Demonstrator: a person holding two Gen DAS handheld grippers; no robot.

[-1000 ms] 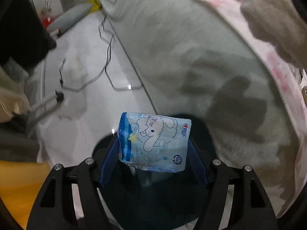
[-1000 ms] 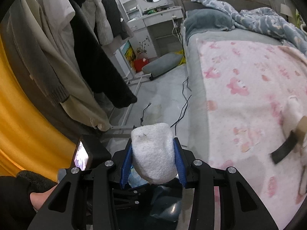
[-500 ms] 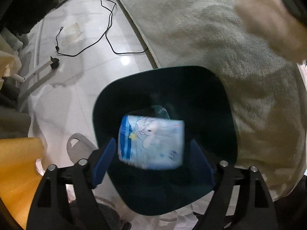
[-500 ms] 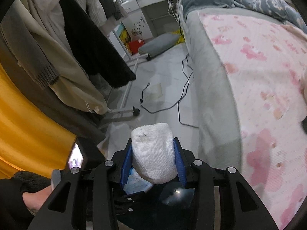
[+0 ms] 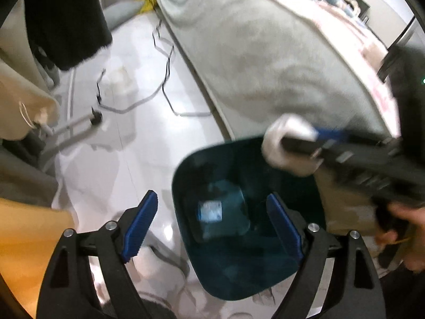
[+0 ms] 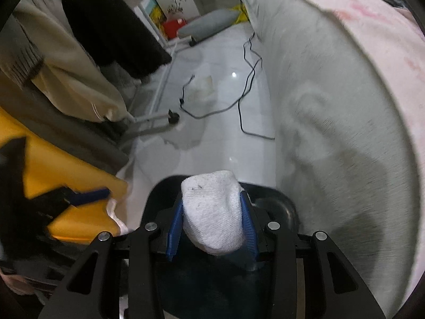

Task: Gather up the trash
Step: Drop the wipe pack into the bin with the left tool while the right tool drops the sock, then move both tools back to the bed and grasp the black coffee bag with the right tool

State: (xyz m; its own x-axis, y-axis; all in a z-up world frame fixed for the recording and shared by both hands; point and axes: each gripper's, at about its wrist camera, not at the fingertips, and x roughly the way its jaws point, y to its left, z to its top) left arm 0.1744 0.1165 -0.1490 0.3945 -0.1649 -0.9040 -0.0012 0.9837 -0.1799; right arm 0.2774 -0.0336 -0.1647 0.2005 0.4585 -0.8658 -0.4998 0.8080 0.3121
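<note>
The left tool (image 5: 211, 219) points down over the dark bin (image 5: 239, 279), its blue fingers (image 5: 140, 223) spread wide and holding nothing. A blue packet (image 5: 211, 211) lies at the bottom of the bin. The right tool (image 6: 212, 223) reaches over the bin's rim from the bed (image 6: 332, 106) side, pinching a white sock (image 6: 213, 212) tight between its fingers. A black cable (image 6: 244, 85) lies on the floor (image 6: 225, 138).
</note>
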